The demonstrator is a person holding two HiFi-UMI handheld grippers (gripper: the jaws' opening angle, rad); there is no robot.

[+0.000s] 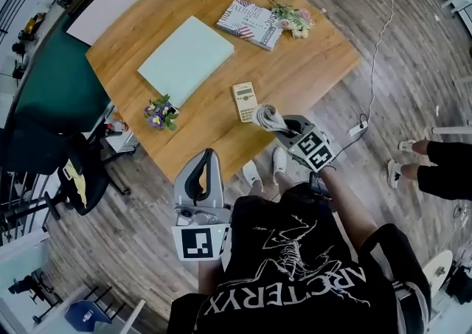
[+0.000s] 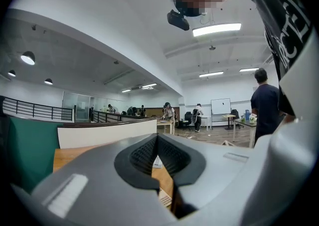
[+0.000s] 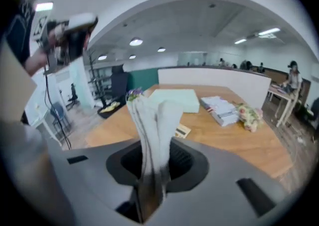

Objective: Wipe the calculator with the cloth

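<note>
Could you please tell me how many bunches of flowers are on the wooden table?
2. The purple bunch sits at the near-left edge of the table, by the pale green board; the pink bouquet lies at the far edge, beside the striped booklet. None appears hidden.

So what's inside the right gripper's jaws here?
The folded cloth, pinched between the jaws of the right gripper and sticking out forward. Its gripped end is hidden inside the jaws.
</note>
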